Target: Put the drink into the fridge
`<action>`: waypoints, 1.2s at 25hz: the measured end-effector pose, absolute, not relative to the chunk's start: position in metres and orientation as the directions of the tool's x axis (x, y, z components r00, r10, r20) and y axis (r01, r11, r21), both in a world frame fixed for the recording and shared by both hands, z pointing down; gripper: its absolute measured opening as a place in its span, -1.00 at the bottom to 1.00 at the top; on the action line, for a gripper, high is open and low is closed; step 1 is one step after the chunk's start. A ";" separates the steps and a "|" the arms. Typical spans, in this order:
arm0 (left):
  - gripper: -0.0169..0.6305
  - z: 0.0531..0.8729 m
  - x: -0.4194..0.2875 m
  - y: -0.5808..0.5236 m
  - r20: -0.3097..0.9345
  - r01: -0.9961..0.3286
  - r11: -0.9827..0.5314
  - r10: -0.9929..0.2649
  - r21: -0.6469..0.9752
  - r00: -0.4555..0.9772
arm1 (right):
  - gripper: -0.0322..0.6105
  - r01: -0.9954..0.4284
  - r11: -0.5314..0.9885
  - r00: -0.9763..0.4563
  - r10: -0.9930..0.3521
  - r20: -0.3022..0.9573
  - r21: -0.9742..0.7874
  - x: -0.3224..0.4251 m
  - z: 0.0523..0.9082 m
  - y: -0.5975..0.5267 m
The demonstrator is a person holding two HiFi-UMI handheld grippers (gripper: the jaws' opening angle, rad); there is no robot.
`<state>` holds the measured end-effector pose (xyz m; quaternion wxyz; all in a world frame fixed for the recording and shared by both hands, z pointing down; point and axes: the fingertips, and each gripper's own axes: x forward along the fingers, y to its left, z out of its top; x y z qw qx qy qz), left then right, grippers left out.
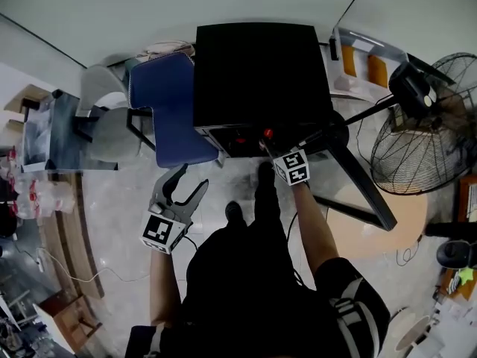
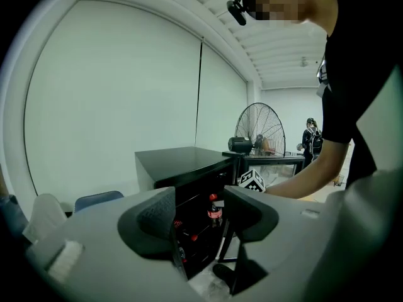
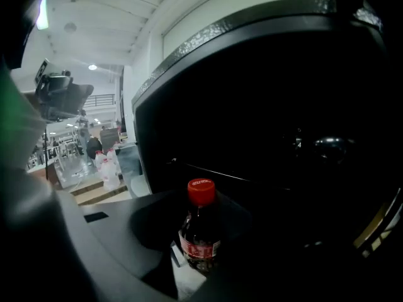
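At the open front of the black fridge (image 1: 257, 73): right gripper (image 1: 268, 144) partly closed on the drink bottle (image 3: 200, 228), pads on its body, red cap up. Upright hold, likely so it can stand on a shelf straight off. Bottle sits just at the dark opening, not yet set down. Left gripper (image 1: 189, 183) hangs back near the person's side, jaws wide apart, nothing between them. Probably spare, as the door (image 1: 358, 177) already stands open.
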<state>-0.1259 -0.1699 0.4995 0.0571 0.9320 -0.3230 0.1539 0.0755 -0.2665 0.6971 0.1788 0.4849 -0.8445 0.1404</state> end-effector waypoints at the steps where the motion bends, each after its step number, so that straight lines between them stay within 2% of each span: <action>1: -0.21 0.501 -0.126 -0.169 0.325 -0.619 -0.785 -0.583 0.011 0.745 | -0.48 -0.871 0.486 -0.464 -0.770 0.437 -0.068 0.074 0.700 -0.270; 30: -0.21 0.539 -0.156 -0.160 0.410 -0.613 -0.789 -0.545 0.043 0.731 | -0.48 -0.935 0.355 -0.321 -0.838 0.441 -0.008 0.082 0.768 -0.346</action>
